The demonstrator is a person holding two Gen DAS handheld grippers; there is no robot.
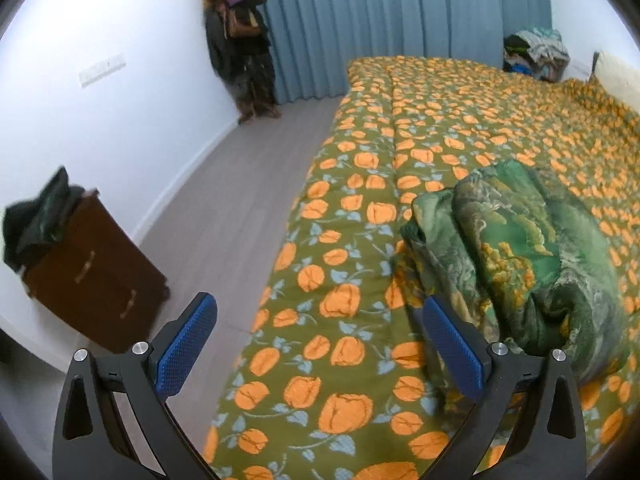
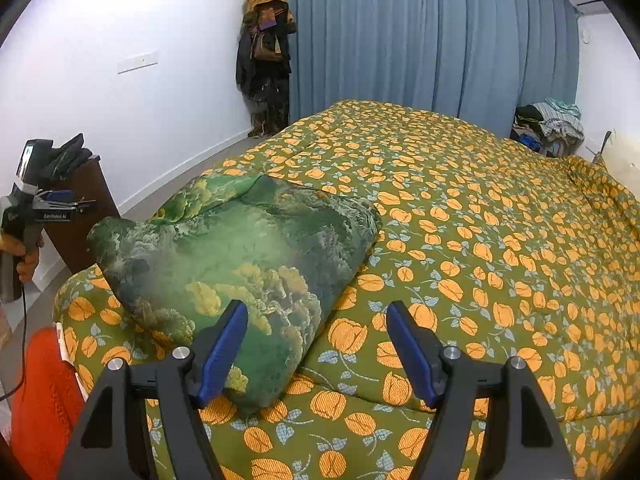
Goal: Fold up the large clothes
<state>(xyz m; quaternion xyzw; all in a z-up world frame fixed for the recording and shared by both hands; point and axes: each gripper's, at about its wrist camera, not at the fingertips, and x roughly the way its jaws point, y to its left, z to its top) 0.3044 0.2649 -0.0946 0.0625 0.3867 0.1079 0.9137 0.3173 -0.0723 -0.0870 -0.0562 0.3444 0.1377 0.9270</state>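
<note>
A green landscape-print garment [image 2: 240, 248] lies folded into a thick bundle near the front left corner of the bed, on the olive bedspread with orange flowers [image 2: 480, 240]. My right gripper [image 2: 317, 307] hovers open just above the bundle's near right edge, with nothing pinched between its blue pads. In the left wrist view the same garment [image 1: 520, 248] sits to the right of my left gripper [image 1: 318, 300]. That gripper stands wide open over the bedspread [image 1: 360, 200] and holds nothing. The right wrist view shows the left gripper [image 2: 80, 200] at the far left, held by a hand [image 2: 28, 258], away from the bed.
A brown drawer cabinet [image 1: 96, 280] with dark clothes on top stands against the white wall left of the bed. Grey floor [image 1: 224, 208] runs between them. Coats hang in the corner [image 1: 240, 48] beside a blue curtain [image 1: 380, 20]. A clothes pile [image 1: 536, 52] lies beyond the bed. Something orange-red [image 2: 44, 400] is at the lower left.
</note>
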